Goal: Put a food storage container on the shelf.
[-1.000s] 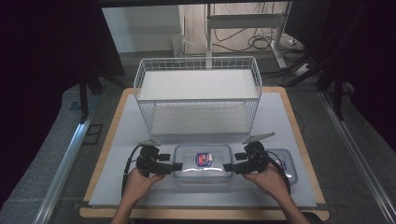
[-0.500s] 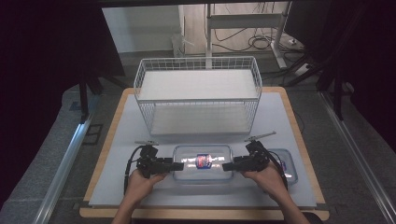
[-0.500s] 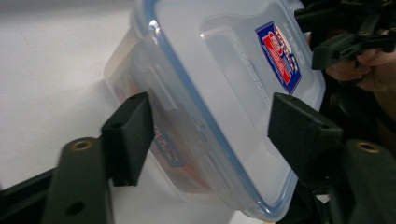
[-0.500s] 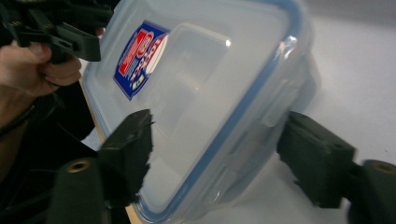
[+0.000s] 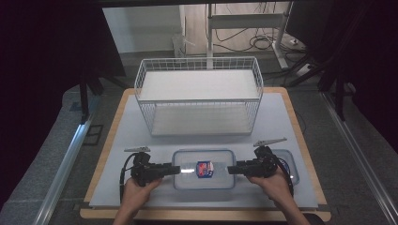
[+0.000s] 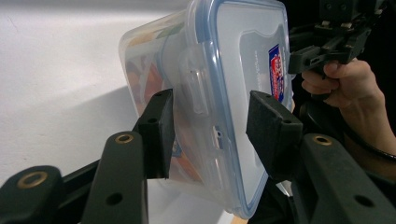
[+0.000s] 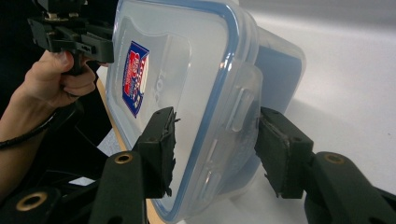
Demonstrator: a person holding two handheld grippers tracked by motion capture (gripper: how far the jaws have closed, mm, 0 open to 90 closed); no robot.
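Both of our grippers have slid inward since a second ago, each now straddling one short end of the lidded box [image 5: 203, 169]; the box lies flat on the white mat [image 5: 281, 122], near the front edge, in front of the wire basket [image 5: 199, 96]. The left gripper [image 5: 176, 169] and right gripper [image 5: 231, 169] have just been closing; in each gripper view the pads bracket a side clasp [image 6: 196, 86] without yet pressing, so nothing is grasped. We judge the risk lies in the clasps; a pad catching one could flip it open, or an uneven squeeze could tilt the box and let it slip.
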